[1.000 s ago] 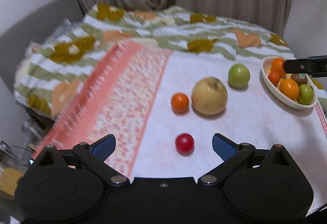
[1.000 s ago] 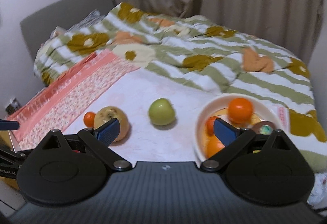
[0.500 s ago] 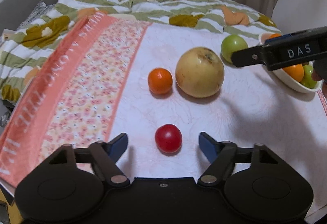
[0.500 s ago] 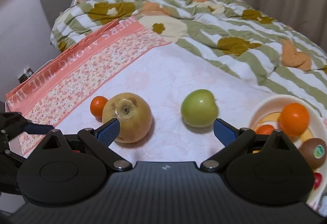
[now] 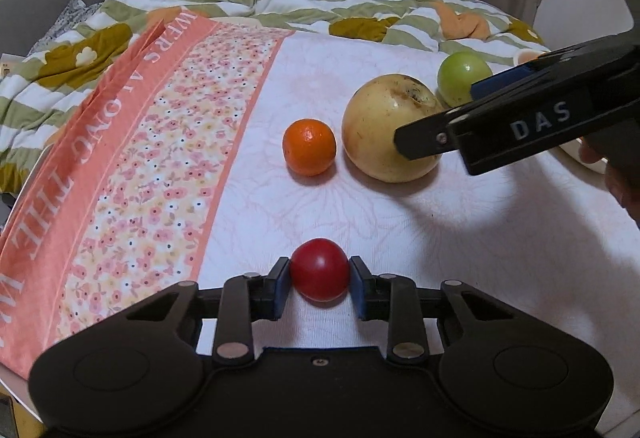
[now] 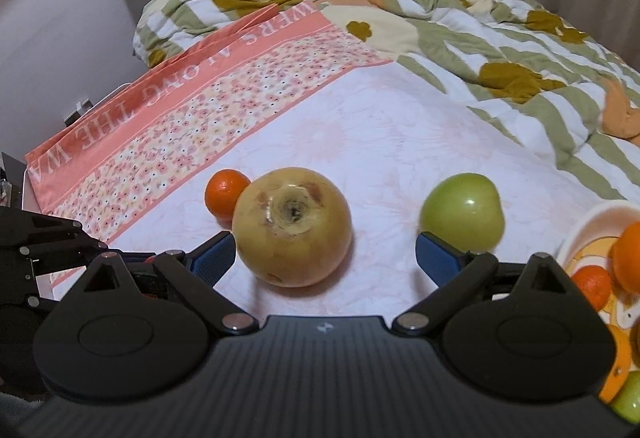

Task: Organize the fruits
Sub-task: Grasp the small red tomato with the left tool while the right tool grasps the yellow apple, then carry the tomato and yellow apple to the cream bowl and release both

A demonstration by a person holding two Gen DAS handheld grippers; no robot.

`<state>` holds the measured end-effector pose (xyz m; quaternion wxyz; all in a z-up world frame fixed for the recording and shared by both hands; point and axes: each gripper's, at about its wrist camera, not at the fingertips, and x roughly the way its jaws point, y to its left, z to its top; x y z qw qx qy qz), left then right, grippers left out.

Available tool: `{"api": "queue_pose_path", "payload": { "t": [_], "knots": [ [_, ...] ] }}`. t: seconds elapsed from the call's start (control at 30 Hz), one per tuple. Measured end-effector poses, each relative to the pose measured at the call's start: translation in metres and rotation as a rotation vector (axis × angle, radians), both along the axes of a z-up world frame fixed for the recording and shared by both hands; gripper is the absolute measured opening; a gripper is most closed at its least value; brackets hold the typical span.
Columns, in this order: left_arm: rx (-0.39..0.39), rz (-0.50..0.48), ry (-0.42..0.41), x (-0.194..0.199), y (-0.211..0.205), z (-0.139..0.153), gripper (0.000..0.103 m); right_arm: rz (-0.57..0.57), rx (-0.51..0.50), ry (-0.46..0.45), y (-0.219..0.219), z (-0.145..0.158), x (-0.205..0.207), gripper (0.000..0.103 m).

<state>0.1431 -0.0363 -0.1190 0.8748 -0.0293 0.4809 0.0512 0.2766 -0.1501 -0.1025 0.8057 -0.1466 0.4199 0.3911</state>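
The left gripper (image 5: 319,288) is clamped on a small red fruit (image 5: 319,275), pinched between the two blue pads; the fruit looks to be resting on the white cloth (image 5: 280,206), not yet lifted. Ahead of those fingers, well apart, a small orange (image 5: 309,146) is seen just beside a big yellow fruit (image 5: 390,128), w/ a green apple (image 5: 460,76) further off to the right.

The right gripper (image 6: 325,252) is held wide apart, nothing pressed. The yellow fruit sits between its pads, nearer the left pad (image 6: 212,258), possibly touching it; the apple lies just past the right pad. The bowl (image 6: 588,226), already loaded w/ oranges and other fruit, is at the far right of these fingers.

Step in hand, as judged: pick-up of the red fruit by the left, approach to the yellow fruit by the right. Next move calls for a straight lift of the red fruit, then carry across to the bowl w/o clipping the right gripper, which lies in the path. The right must be centred on the yellow fruit before closing; a round, wide item, so slip is likely if gripped off-centre.
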Motion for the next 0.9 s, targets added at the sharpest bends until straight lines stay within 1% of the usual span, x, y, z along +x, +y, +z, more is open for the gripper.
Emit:
{"api": "queue_pose_path", "payload": {
  "t": [0.23,0.43,0.57,0.63,0.67,0.8,0.9],
  "knots": [
    [-0.004,0.008,-0.003,-0.001,0.005,0.001,0.034,0.022,-0.012,0.007,0.014,-0.008,0.002,0.103],
    [-0.025,0.008,-0.005,-0.002,0.008,0.001,0.034,0.03,-0.02,0.036,0.024,-0.018,0.005,0.102],
    [-0.024,0.003,-0.009,-0.003,0.009,0.002,0.034,0.034,-0.024,0.031,0.029,-0.02,0.003,0.102],
    [-0.024,0.0,-0.012,-0.004,0.011,0.003,0.034,0.037,-0.022,0.027,0.03,-0.02,0.002,0.099],
    [-0.025,-0.001,-0.014,-0.004,0.011,0.003,0.034,0.04,-0.025,0.026,0.031,-0.02,0.002,0.091],
    [-0.026,-0.01,-0.023,-0.006,0.014,0.006,0.034,0.045,-0.035,0.016,0.033,-0.02,-0.001,0.09],
    [-0.022,-0.017,-0.036,-0.007,0.016,0.01,0.034,0.026,-0.038,0.013,0.032,-0.019,-0.003,0.09]
  ]
}}
